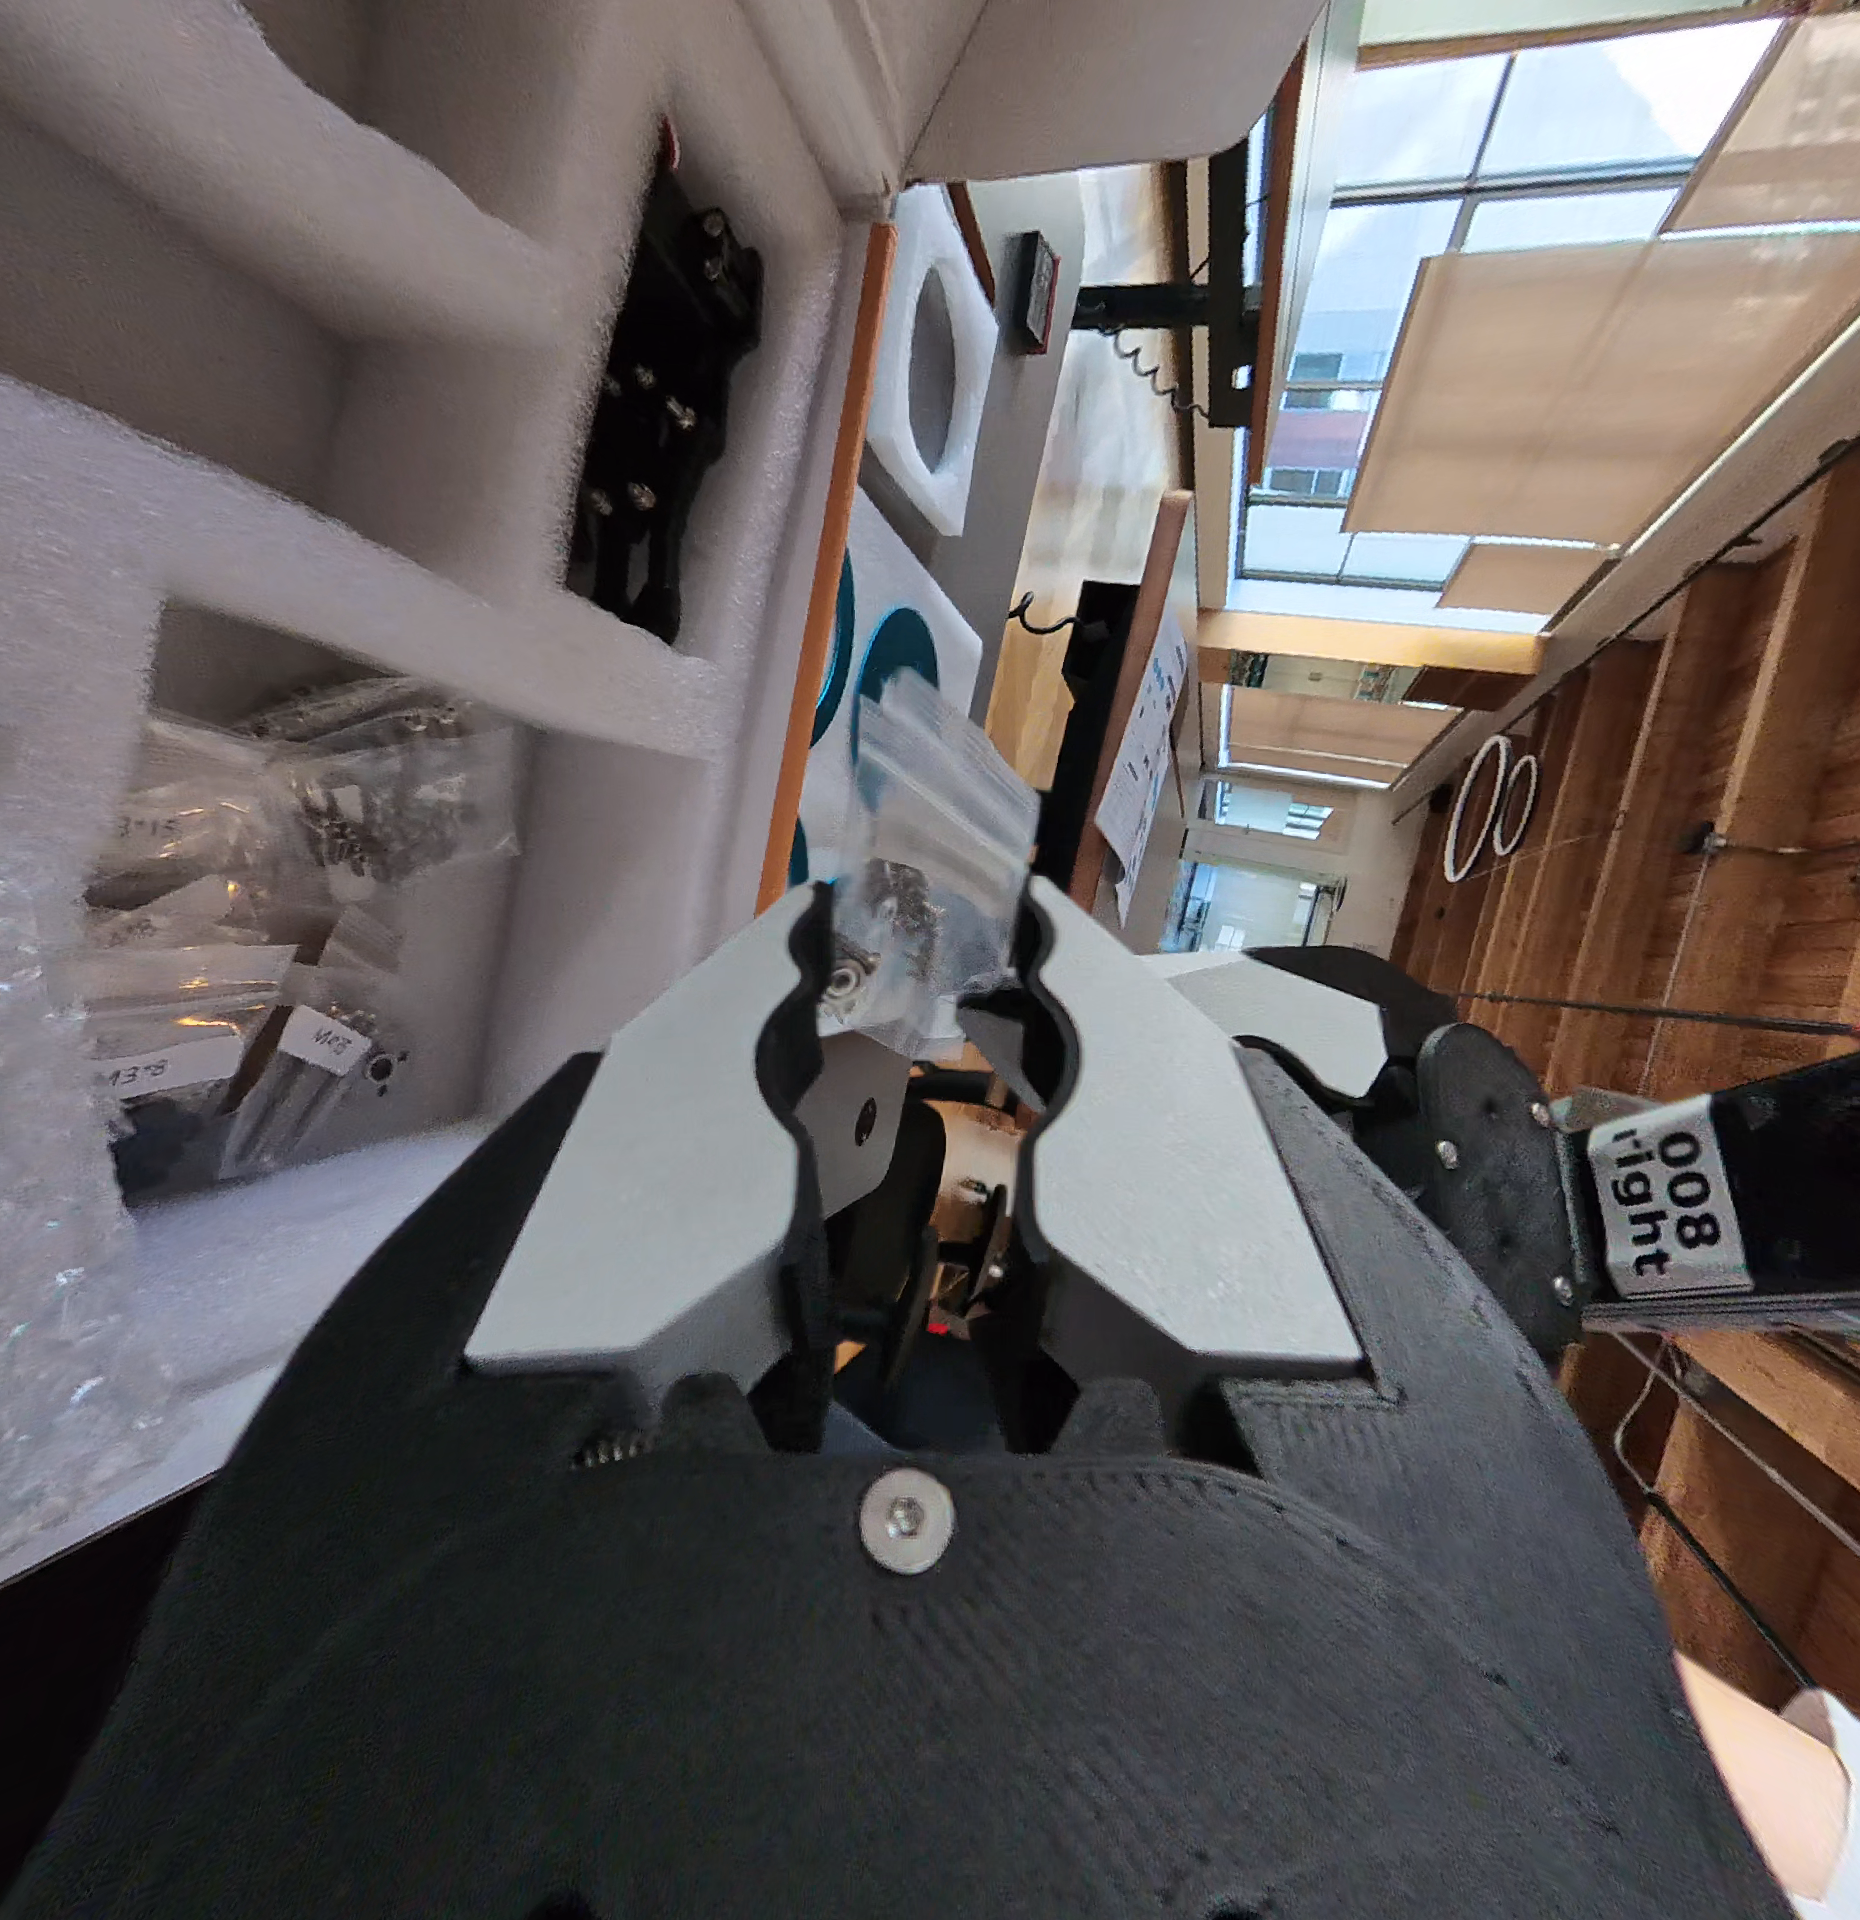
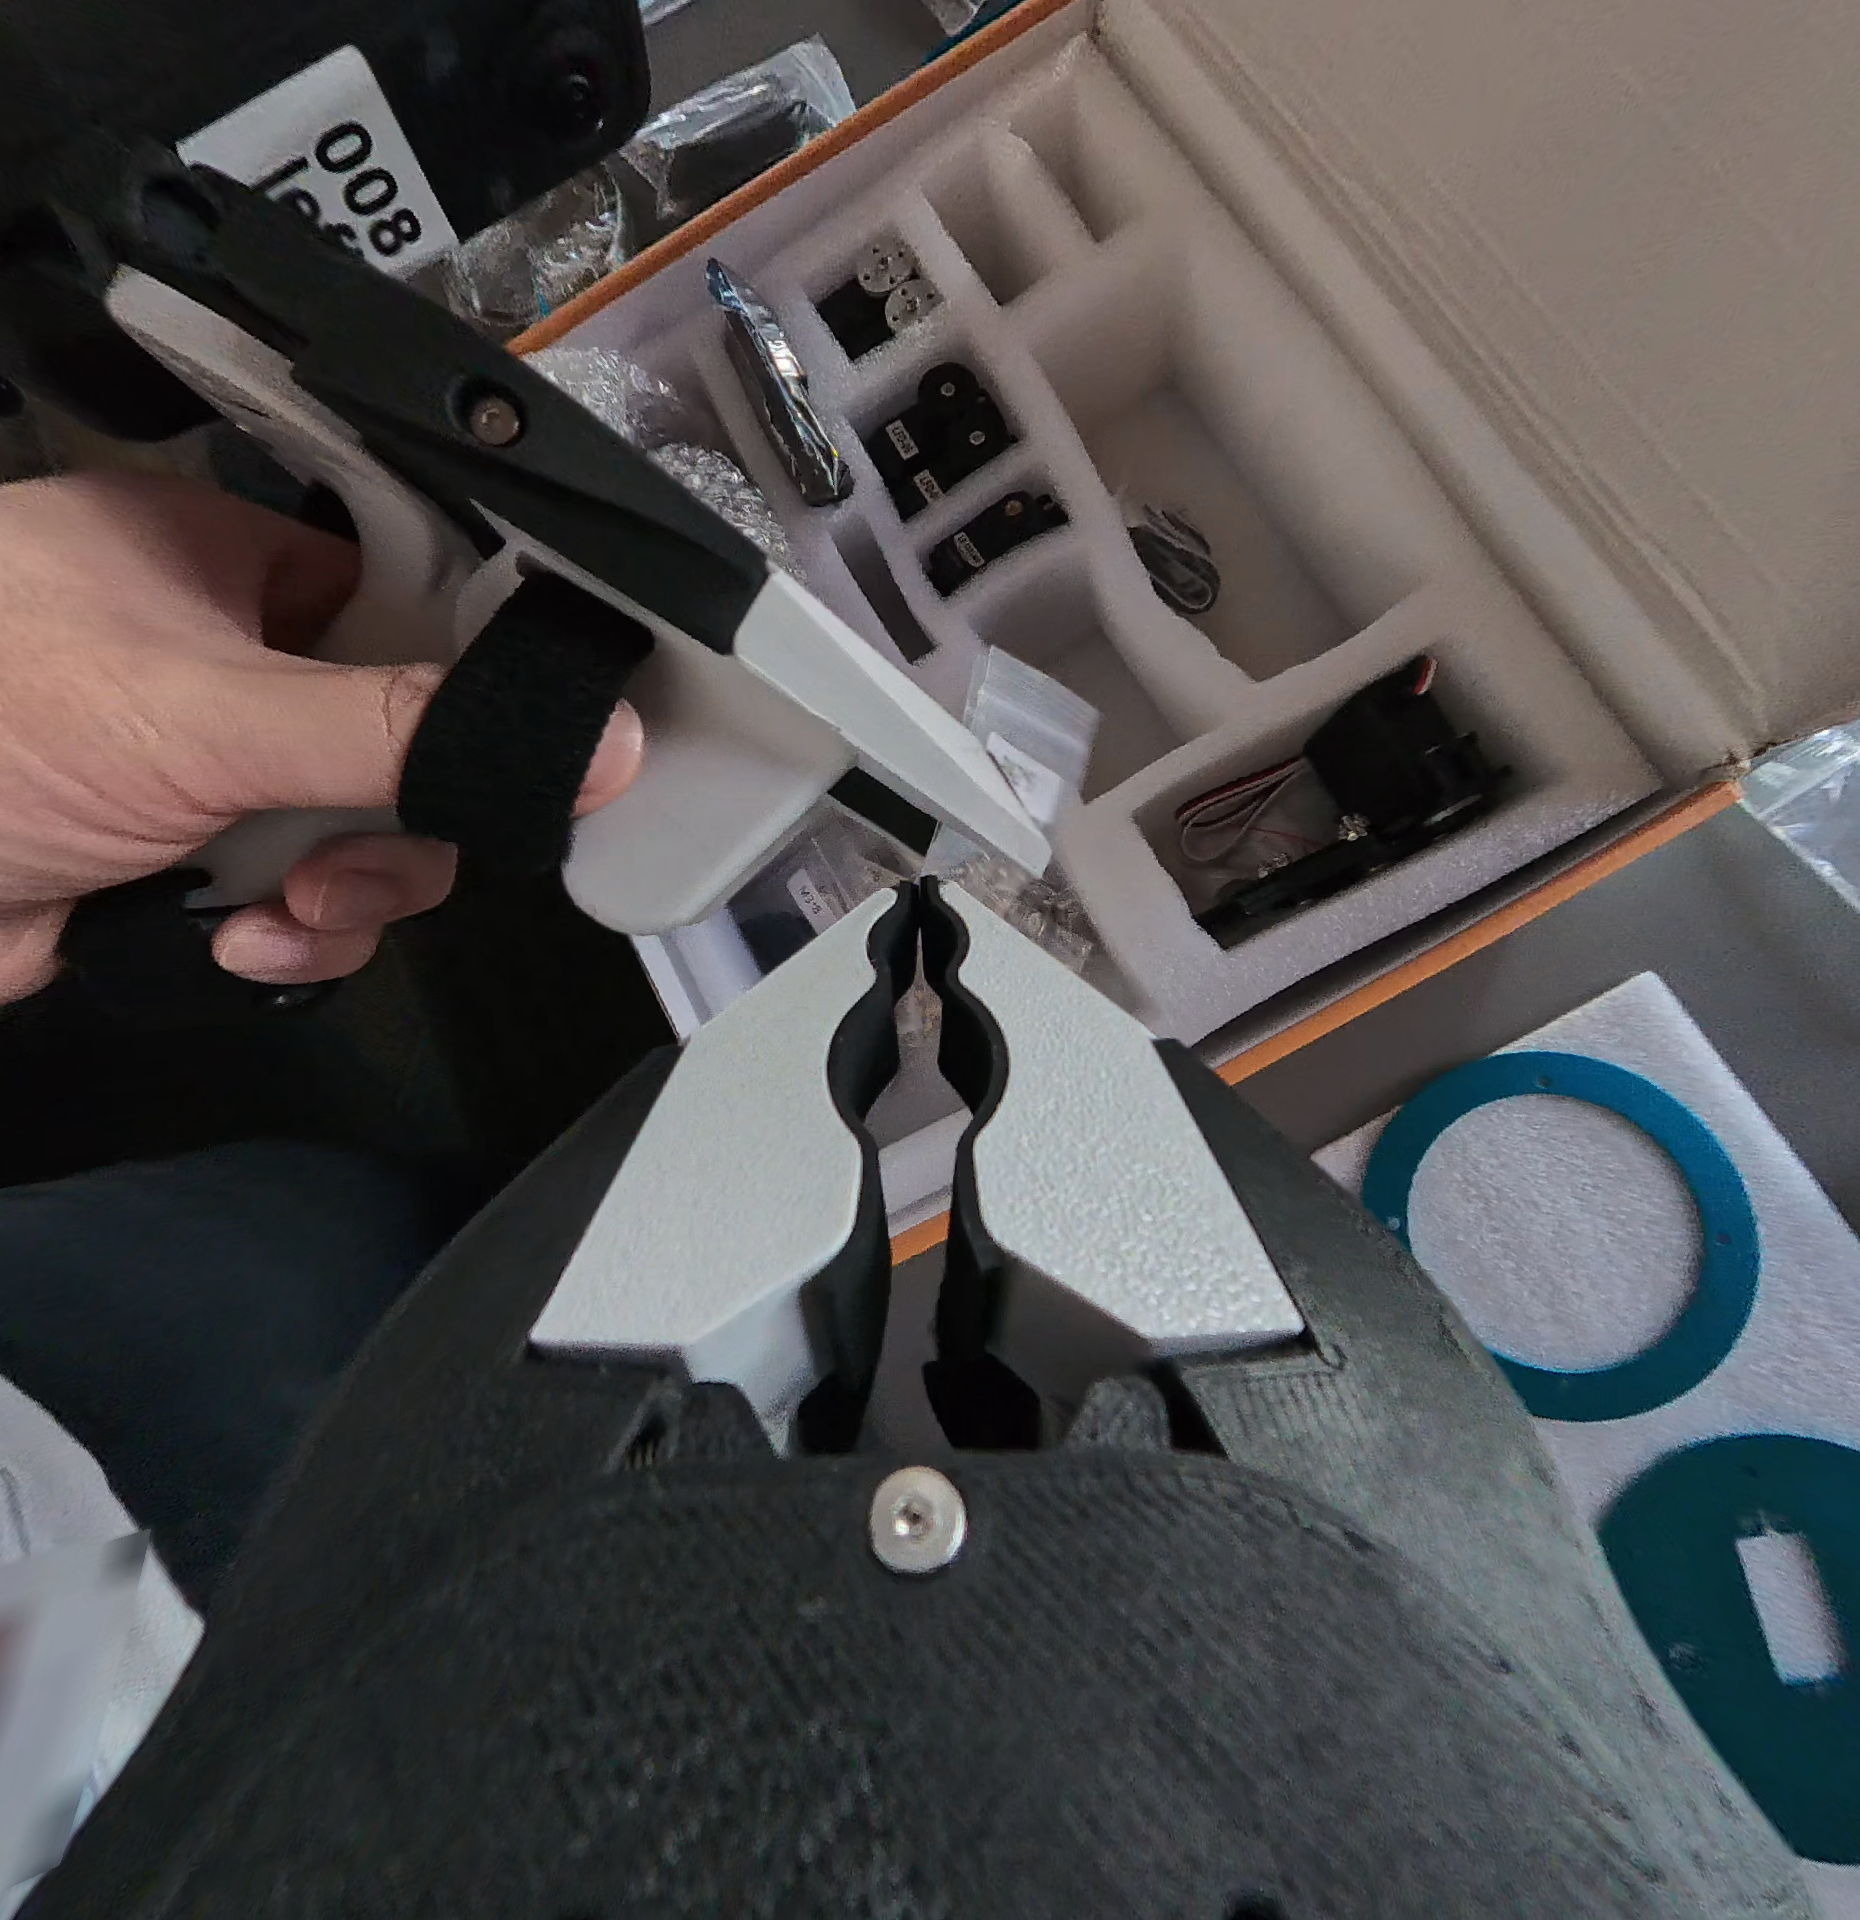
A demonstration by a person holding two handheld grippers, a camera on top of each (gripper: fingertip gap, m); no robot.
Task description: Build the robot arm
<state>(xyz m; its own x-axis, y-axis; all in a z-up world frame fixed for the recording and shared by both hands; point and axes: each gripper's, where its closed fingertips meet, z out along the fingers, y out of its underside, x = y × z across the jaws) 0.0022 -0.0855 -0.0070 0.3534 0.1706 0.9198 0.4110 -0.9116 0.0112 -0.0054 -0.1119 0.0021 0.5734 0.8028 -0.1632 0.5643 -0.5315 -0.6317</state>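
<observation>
One clear bag (image 1: pixel 931 894) upright between left gripper (image 1: pixel 921 940) fingers.

The grey surface (image 2: pixel 1684 935) carries an open orange-edged box (image 2: pixel 1425 966) ahead of the right claw (image 2: pixel 921 899). To its right lies white foam sheet (image 2: pixel 1570 1236) bearing teal ring (image 2: pixel 1726 1236) and teal plate (image 2: pixel 1684 1538).
</observation>
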